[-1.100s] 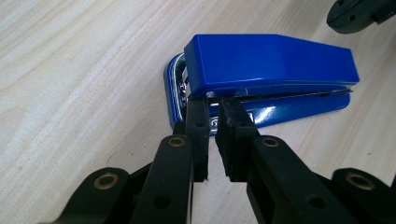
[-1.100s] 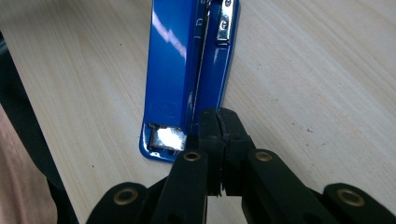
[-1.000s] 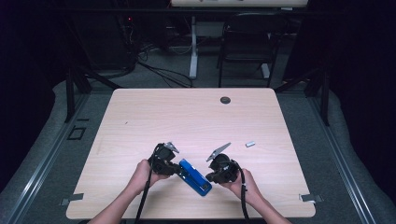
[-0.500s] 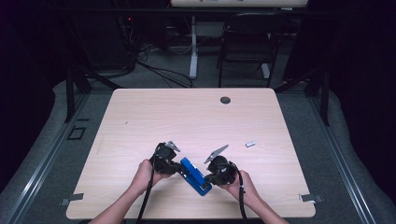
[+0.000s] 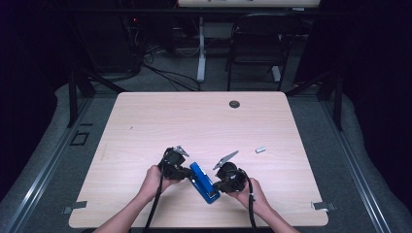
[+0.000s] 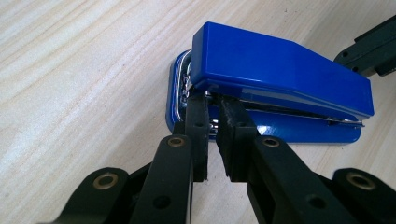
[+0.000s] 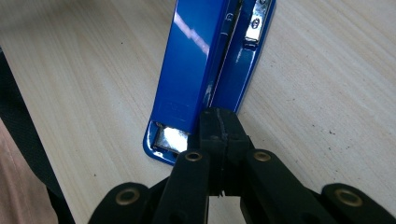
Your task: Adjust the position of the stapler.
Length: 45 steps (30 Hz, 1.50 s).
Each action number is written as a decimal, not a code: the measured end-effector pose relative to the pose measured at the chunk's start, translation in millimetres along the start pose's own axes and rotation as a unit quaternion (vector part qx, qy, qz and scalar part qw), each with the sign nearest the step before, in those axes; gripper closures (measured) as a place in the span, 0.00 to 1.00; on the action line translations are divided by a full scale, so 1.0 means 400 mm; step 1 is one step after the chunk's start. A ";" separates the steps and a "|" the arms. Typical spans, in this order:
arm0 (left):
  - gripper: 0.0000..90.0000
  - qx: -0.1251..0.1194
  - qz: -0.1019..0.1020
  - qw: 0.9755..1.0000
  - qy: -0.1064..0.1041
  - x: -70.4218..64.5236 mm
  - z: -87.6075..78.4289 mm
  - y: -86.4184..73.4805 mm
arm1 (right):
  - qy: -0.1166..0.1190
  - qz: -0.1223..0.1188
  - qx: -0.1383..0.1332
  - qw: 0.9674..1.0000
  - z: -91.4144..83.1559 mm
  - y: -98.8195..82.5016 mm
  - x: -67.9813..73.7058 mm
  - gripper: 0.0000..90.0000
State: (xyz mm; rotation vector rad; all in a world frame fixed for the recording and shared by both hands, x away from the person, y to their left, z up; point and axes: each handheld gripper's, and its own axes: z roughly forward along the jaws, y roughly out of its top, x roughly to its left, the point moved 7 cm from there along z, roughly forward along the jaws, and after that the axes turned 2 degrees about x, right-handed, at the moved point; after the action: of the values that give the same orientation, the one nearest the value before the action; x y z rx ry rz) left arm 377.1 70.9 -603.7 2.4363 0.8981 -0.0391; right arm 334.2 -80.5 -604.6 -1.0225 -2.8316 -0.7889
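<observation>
Blue stapler (image 5: 204, 182) flat on the worktop (image 5: 145, 126) near its front edge, left tool (image 6: 212, 105) clenched at its mouth end, right tool (image 7: 218, 122) clenched against the hinge end, seemingly bracing it.

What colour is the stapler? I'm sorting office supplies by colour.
Bright glossy blue; the stapler shows best in the left gripper view.

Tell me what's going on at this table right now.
A person works on a blue stapler lying on a wooden table, a gripper in each hand. The left gripper has its nearly closed jaw tips poked under the stapler's top at one end, by the metal staple channel. The right gripper, jaws shut, presses against the other end. A small silvery piece lies apart to the right.
</observation>
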 end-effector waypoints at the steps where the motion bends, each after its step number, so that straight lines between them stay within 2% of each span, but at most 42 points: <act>1: 0.92 -0.001 0.000 1.000 0.001 -0.001 0.001 0.001 | 0.000 -0.003 0.001 1.000 0.000 0.000 0.000 1.00; 5: 0.92 -0.002 0.001 1.000 0.002 -0.003 0.007 0.005 | 0.001 0.004 -0.004 1.000 0.003 0.000 0.004 1.00; 14: 0.92 -0.007 0.001 1.000 0.004 -0.003 0.012 0.014 | 0.003 -0.002 0.001 1.000 0.008 0.000 0.015 1.00; 15: 0.92 -0.008 0.000 1.000 0.011 -0.001 0.013 0.015 | 0.006 -0.001 0.000 1.000 0.009 0.000 0.016 1.00; 18: 0.92 -0.009 -0.002 1.000 0.002 -0.001 0.014 0.017 | 0.006 -0.001 0.000 1.000 0.010 0.000 0.020 1.00; 34: 0.95 -0.020 -0.015 1.000 0.000 0.004 0.020 0.026 | 0.019 0.011 -0.007 1.000 0.017 0.000 0.029 1.00; 45: 0.97 -0.026 -0.010 1.000 -0.001 -0.009 0.035 0.044 | 0.033 0.011 -0.005 0.999 0.035 0.000 0.053 1.00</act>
State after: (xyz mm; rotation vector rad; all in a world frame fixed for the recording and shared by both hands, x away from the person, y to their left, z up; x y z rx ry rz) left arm 387.3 50.8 -606.5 2.3779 0.9123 -0.0246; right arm 319.3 -61.5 -612.7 -1.0075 -2.7599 -0.8208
